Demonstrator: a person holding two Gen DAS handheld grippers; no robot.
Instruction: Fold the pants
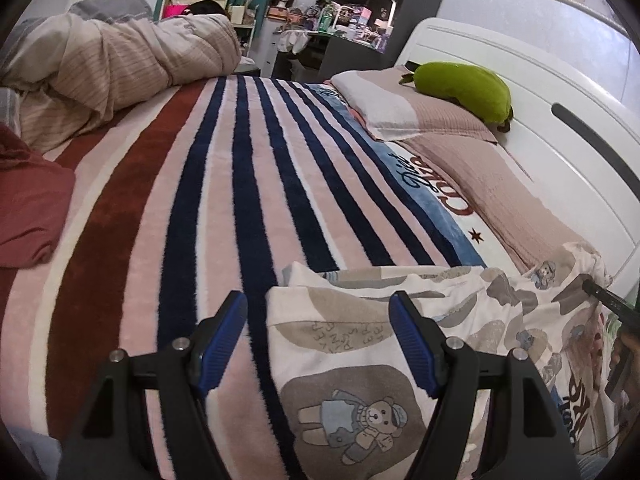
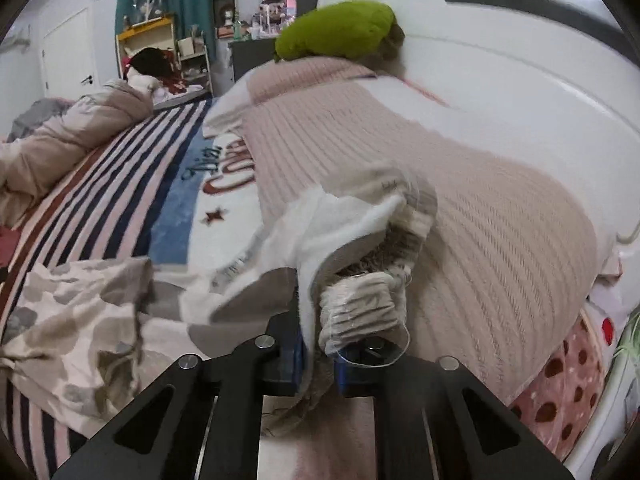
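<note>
Pants lie on striped blanket, long axis running L–R: left gripper, jaws wide apart, straddles near end w/o contact; right gripper, clamped on bunched waistband, holds far end by pillow.

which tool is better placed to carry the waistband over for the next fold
Right. The right tool is already shut on the pants at the bunched waistband, lifted off the bed. The left tool is open over the flat leg, gripping nothing.
</note>
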